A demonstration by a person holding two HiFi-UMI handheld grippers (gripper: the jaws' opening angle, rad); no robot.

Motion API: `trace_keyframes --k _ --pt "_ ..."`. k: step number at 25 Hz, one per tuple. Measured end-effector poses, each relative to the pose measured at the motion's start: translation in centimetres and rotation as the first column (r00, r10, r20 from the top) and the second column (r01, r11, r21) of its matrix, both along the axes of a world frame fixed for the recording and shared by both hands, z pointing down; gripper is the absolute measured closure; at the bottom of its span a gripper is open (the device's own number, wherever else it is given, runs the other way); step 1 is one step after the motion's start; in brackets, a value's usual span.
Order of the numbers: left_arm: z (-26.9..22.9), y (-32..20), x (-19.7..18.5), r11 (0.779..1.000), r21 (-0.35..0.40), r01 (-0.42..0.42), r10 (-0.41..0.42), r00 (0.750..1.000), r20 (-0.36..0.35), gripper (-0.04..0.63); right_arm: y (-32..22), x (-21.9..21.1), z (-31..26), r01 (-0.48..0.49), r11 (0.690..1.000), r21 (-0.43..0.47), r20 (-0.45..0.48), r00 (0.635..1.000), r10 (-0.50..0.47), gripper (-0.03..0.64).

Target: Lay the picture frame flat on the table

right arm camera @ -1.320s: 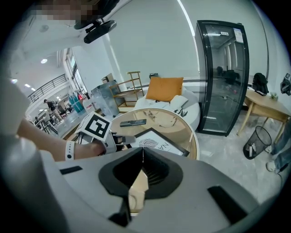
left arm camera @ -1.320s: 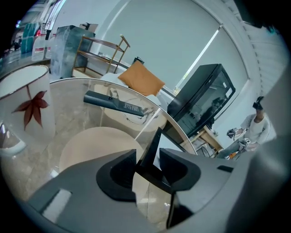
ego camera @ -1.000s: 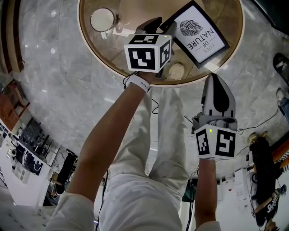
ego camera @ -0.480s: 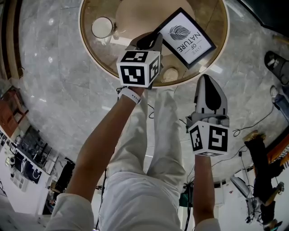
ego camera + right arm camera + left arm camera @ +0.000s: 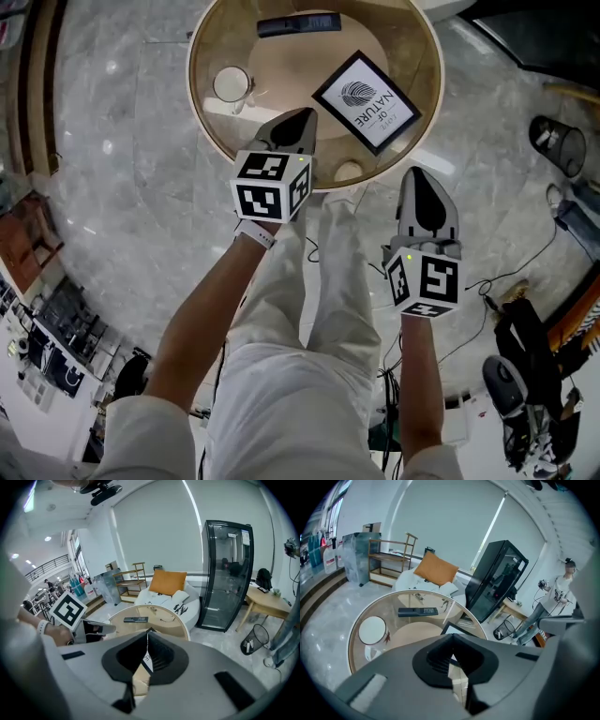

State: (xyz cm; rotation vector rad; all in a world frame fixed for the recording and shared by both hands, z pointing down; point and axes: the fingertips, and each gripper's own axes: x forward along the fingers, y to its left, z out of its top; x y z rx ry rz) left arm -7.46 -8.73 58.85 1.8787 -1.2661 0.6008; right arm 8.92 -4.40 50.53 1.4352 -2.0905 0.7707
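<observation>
Round glass table (image 5: pixel 281 70): picture frame (image 5: pixel 366 89) apparently laid flat; left gripper (image 5: pixel 294 122) and right gripper (image 5: pixel 421 183) pressed together, empty, held clear.

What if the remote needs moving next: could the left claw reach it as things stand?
Probably yes: the left claw, shut and empty, faces the remote across bare tabletop; mug and picture frame lie aside.

The picture frame (image 5: pixel 366 89) on the round counter (image 5: pixel 281 75) is carrying the only readable print: "OF NATURE" in dark capitals beside a leaf drawing, running slantwise; a smaller word next to it is staying too small to read. The cubes on the left gripper (image 5: pixel 300 117) and right gripper (image 5: pixel 418 176) are showing black-and-white square markers, no letters.
</observation>
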Motion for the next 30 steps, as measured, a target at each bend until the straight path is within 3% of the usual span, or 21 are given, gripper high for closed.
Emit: trace_keyframes --k 9,17,30 --pt "-9.7 2.0 -0.2 0.998 0.037 -0.051 0.050 0.998 0.034 0.592 0.4 1.2 -5.7 0.017 1.000 -0.002 -0.028 0.999 -0.017 0.611" --pt "-17.3 3.7 -1.1 0.996 0.090 -0.025 0.024 1.000 0.006 0.591 0.4 2.4 -10.6 0.005 1.000 0.027 -0.035 0.999 -0.004 0.611" --pt "-29.9 5.8 -1.7 0.976 0.214 -0.045 0.043 0.999 0.015 0.591 1.2 2.5 -20.6 -0.003 0.992 0.130 -0.026 1.000 0.006 0.611"
